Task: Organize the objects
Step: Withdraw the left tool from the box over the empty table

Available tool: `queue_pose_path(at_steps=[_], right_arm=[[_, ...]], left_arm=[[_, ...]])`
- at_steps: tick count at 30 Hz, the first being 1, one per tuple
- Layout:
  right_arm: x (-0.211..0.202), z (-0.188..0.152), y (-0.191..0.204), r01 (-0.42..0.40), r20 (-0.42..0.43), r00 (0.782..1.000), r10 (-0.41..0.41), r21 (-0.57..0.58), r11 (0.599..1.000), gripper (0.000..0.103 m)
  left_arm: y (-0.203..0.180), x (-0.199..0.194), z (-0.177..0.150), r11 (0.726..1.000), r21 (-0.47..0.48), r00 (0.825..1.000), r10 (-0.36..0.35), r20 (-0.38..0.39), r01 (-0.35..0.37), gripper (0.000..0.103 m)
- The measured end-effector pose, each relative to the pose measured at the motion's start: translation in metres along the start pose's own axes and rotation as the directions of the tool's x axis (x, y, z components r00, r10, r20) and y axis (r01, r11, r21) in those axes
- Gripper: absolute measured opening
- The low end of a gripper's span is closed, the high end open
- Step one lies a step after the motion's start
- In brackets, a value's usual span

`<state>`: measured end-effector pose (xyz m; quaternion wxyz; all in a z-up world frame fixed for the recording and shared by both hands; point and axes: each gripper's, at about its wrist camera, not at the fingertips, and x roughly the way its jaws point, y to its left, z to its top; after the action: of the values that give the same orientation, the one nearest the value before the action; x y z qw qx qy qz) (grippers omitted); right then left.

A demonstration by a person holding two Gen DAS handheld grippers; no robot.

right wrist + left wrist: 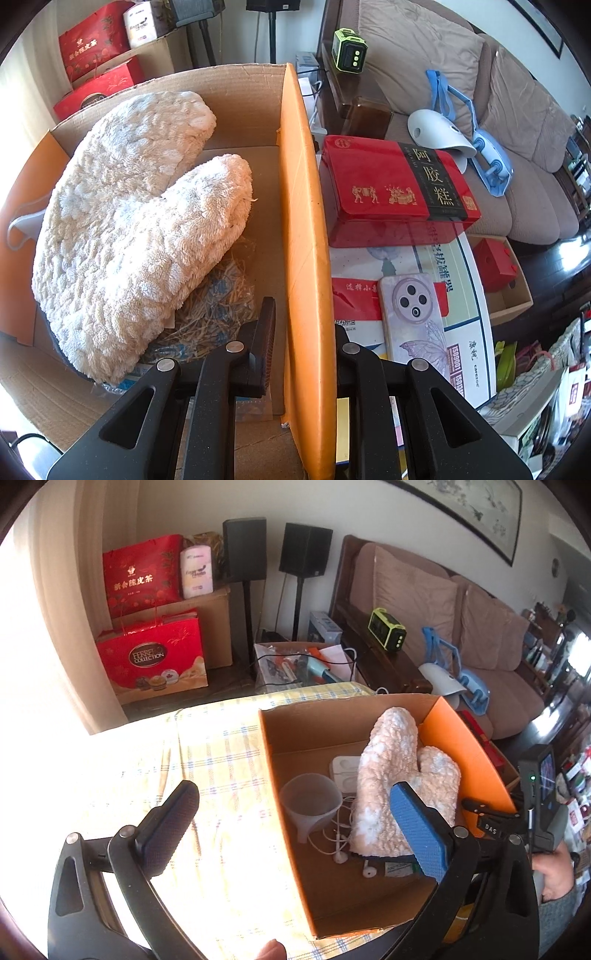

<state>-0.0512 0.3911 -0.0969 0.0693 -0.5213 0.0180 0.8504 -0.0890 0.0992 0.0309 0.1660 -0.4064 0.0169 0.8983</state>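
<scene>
Left wrist view, left gripper [295, 827] wide open, empty, right gripper [303, 332] clamping box wall [303, 206], mitt [140, 221] inside

Red gift bags [151, 642] stacked with a cardboard carton [212, 627] in the far room corner, two black speakers on stands [273, 550] beside them. Brown cushioned sofa [480, 627] along the wall, carrying a green-framed device [386, 629] on its wooden arm and a blue-and-white gadget [454, 675] on its seat. Framed ink painting [472, 509] above.
</scene>
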Motion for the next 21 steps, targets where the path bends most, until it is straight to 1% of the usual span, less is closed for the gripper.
queue_pose_path(at_steps=[4, 8, 14, 15, 17, 18, 19, 21], right_arm=[[0.000, 0.000, 0.000, 0.001, 0.001, 1.000, -0.001, 0.002, 1.000, 0.019], [-0.001, -0.001, 0.000, 0.009, 0.004, 1.000, -0.009, 0.002, 1.000, 0.019], [-0.004, -0.002, 0.001, 0.024, 0.014, 1.000, -0.024, 0.011, 1.000, 0.026], [-0.005, -0.002, 0.001, 0.026, 0.018, 0.999, -0.026, 0.012, 1.000, 0.030], [-0.008, -0.002, 0.002, 0.046, 0.027, 0.999, -0.046, 0.014, 0.999, 0.041], [-0.011, -0.003, 0.002, 0.071, 0.034, 0.997, -0.071, 0.011, 0.997, 0.051], [-0.014, -0.004, 0.003, 0.097, 0.045, 0.994, -0.098, 0.008, 0.995, 0.057], [-0.020, -0.006, 0.003, 0.115, 0.064, 0.991, -0.116, 0.009, 0.993, 0.059]], left_arm=[[0.018, -0.006, -0.011, 0.999, -0.015, 1.000, 0.031, 0.004, -0.031, 0.103], [0.036, -0.009, -0.027, 0.998, -0.046, 0.999, 0.041, -0.015, -0.041, 0.103], [0.062, -0.015, -0.045, 0.993, -0.095, 0.997, 0.073, -0.023, -0.075, 0.103], [0.065, -0.018, -0.048, 0.992, -0.098, 0.996, 0.082, -0.021, -0.083, 0.103], [0.069, -0.022, -0.053, 0.990, -0.104, 0.995, 0.094, -0.019, -0.096, 0.103], [0.071, -0.025, -0.056, 0.989, -0.108, 0.995, 0.099, -0.016, -0.100, 0.103], [0.072, -0.027, -0.058, 0.988, -0.112, 0.995, 0.102, -0.013, -0.103, 0.103], [0.075, -0.030, -0.064, 0.987, -0.118, 0.994, 0.110, -0.017, -0.111, 0.103]])
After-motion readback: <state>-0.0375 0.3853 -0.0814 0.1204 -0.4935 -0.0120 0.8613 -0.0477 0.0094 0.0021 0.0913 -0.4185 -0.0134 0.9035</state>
